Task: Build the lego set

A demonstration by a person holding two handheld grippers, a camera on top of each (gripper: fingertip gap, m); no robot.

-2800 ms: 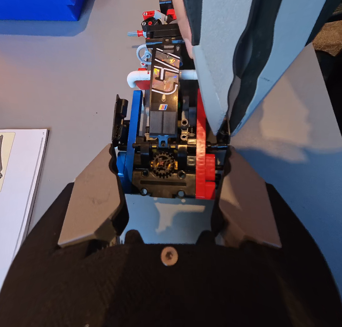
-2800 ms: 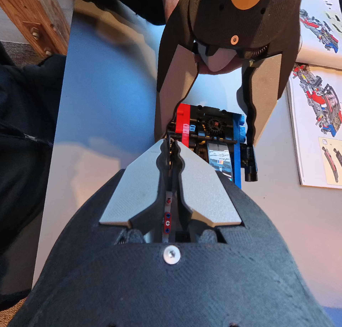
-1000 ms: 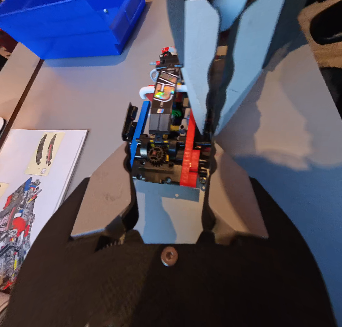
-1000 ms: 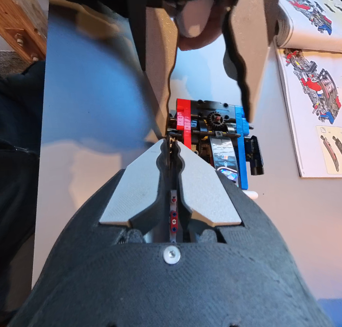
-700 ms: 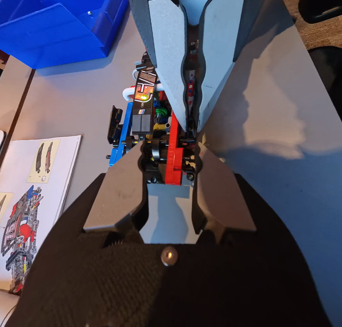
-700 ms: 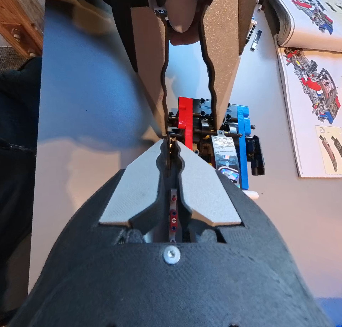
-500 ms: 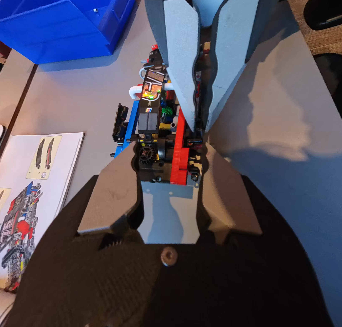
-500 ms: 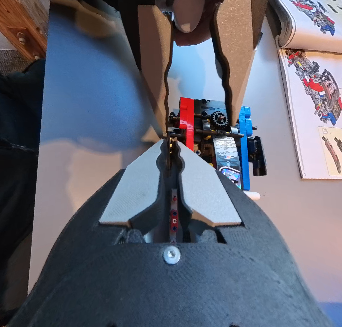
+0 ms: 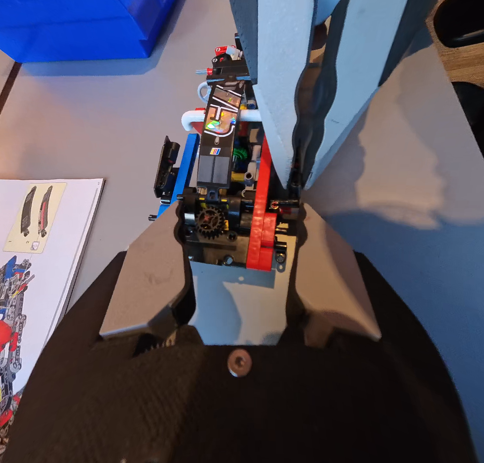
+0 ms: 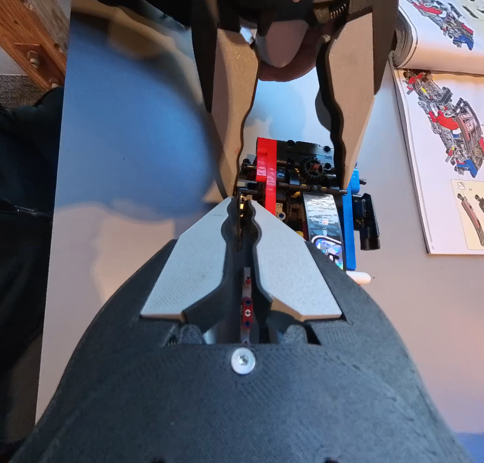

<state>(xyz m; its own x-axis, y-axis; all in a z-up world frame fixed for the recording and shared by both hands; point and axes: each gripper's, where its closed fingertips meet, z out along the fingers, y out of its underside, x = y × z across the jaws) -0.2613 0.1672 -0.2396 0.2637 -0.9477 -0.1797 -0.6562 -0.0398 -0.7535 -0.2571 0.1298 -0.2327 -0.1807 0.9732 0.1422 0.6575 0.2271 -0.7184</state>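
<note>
A partly built lego model (image 9: 214,162) with a blue side beam, a red side beam, a black gear and a black stickered panel lies on the grey table (image 9: 104,110). My left gripper (image 9: 239,209) is shut on its near end, one finger inside the blue beam, the other outside the red beam. It also shows in the right wrist view (image 10: 286,188). My right gripper (image 10: 242,201) is shut on a thin dark piece (image 10: 246,306) with red pins, and holds it against the model's (image 10: 296,173) red side. It also shows in the left wrist view (image 9: 297,184).
An open instruction booklet lies left of the model in the left wrist view (image 9: 52,228), right of it in the right wrist view (image 10: 445,162). A blue bin (image 9: 78,18) stands at the far left. The table edge (image 10: 60,162) and a wooden frame (image 10: 26,31) are beside the red side.
My left gripper let go of the model's full width, closed narrowly near the red beam, then widened to its present hold. My right gripper stayed shut on the thin piece at the red side.
</note>
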